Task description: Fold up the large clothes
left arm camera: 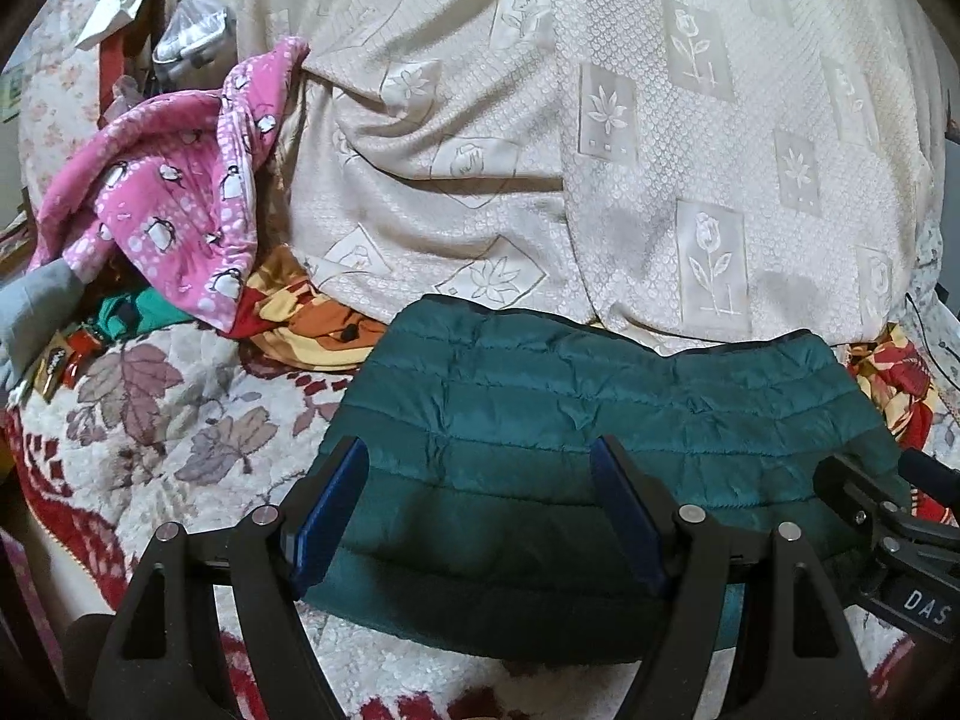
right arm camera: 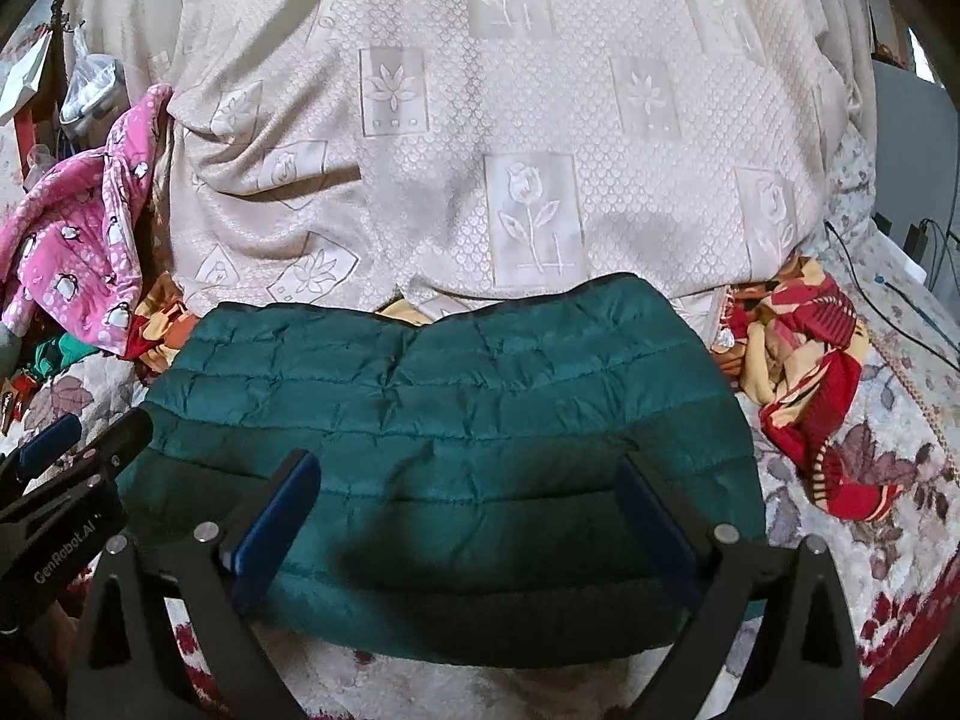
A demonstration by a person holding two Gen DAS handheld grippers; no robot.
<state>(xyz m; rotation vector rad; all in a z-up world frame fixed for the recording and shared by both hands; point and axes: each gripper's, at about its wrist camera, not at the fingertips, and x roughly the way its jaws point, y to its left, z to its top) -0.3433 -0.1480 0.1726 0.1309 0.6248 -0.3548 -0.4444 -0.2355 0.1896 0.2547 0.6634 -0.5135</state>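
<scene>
A teal quilted jacket [left arm camera: 600, 396] [right arm camera: 450, 384] lies folded into a flat, wide rectangle on the bed. My left gripper [left arm camera: 480, 450] hovers over its left part, blue pads spread wide and nothing pinched between them. Over the right part my right gripper [right arm camera: 465, 462] is open the same way, with the jacket lying flat beneath it and apart from the pads. Each gripper shows at the edge of the other's view: the right one [left arm camera: 870, 498] and the left one [right arm camera: 78, 438], side by side.
A cream flower-patterned spread [left arm camera: 540, 150] rises behind the jacket. A pink penguin fleece [left arm camera: 168, 198] is heaped at the left. Red and yellow cloth [right arm camera: 804, 384] is bunched at the right, on a leaf-patterned blanket [left arm camera: 150, 420]. Cables [right arm camera: 900, 294] run at the far right.
</scene>
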